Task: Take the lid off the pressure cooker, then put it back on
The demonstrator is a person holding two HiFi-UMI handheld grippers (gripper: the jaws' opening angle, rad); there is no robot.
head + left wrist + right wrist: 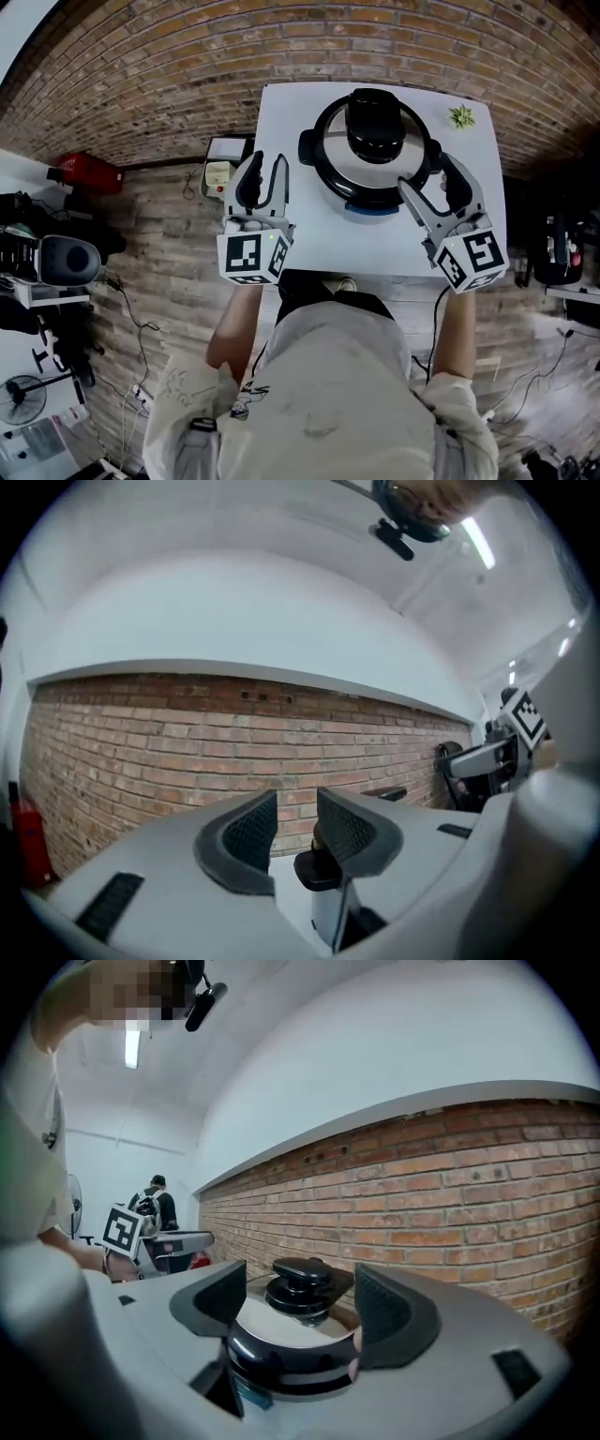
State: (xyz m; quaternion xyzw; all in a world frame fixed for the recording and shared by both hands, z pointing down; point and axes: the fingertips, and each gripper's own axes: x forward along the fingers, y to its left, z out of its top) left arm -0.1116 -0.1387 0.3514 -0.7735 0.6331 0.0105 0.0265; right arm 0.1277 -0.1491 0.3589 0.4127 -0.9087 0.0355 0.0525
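Pressure cooker (375, 150), lid (361, 175) on, sits mid-bench (309, 234); left tool (265, 164) and right tool (424, 176) flank it, both open and empty, probably lining up on its sides.

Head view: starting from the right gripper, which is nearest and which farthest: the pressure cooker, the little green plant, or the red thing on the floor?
1. Pressure cooker, right beside the right gripper.
2. Green plant, at the far right corner of the table.
3. Red object, far off to the left.
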